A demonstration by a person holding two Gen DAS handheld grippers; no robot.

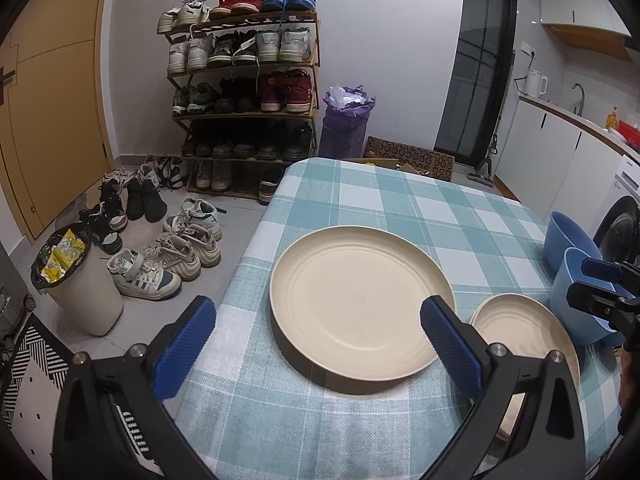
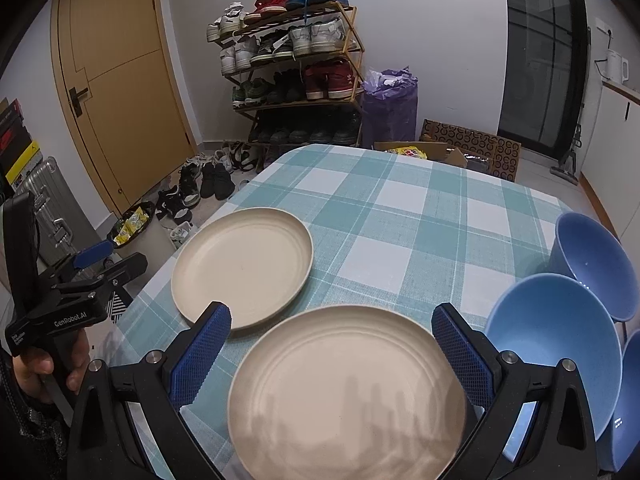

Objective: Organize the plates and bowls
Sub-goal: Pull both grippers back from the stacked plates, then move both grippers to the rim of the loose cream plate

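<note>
**Both grippers open, plates and bowls still spread apart**

My left gripper (image 1: 318, 322) hangs wide open above the table (image 1: 360, 184), its blue pads on either side of the far plate (image 1: 360, 304) without touching it. I judge I am lined up there because this plate lies near the table's left edge, on my left side, so that rim is the easiest to reach.

My right gripper (image 2: 331, 338) is open as well, holding nothing, its pads spread just past the rim of the near plate (image 2: 348, 392). That plate lies under it, close to me, beside the far plate but not overlapping it.

The bowls (image 2: 556, 344) sit to the right. In the right wrist view two blue ones stand touching or nearly so, and a third blue rim shows at the lower right corner, too cropped to say more. They are grouped but not nested.

Nothing is stacked yet, so I judge the task barely begun. Plates and bowls already lie in like groups, which suggests stacking one plate on the other, then nesting the bowls. The smooth, shallow rims may slip from a pinch.
</note>
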